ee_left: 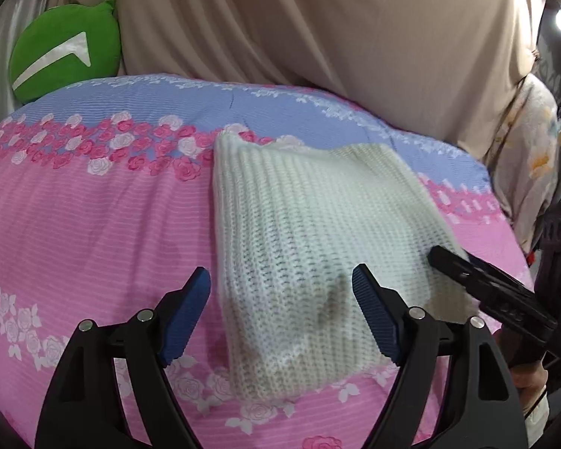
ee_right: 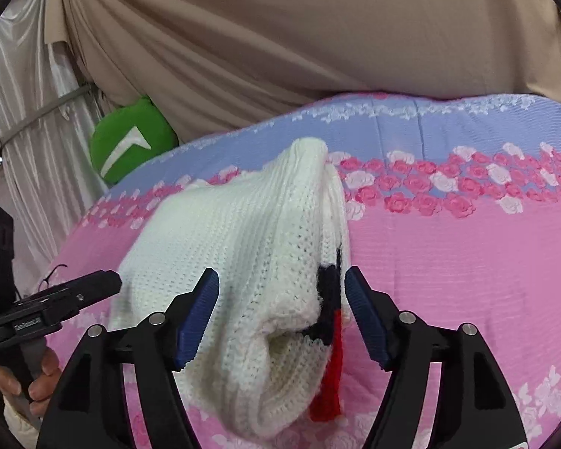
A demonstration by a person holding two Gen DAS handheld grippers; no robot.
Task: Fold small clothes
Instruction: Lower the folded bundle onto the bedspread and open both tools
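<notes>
A white knit (ee_left: 303, 247) is laid folded on the pink sheet (ee_left: 93, 224). Both claws, left (ee_left: 280, 318) and right (ee_right: 282, 318), are spread wide, with nothing held.

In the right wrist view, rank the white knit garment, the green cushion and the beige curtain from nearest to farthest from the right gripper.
From the right gripper:
1. White knit garment, lying between the open fingers.
2. Green cushion, far left, at the bed's edge.
3. Beige curtain, hanging behind the bed.
</notes>
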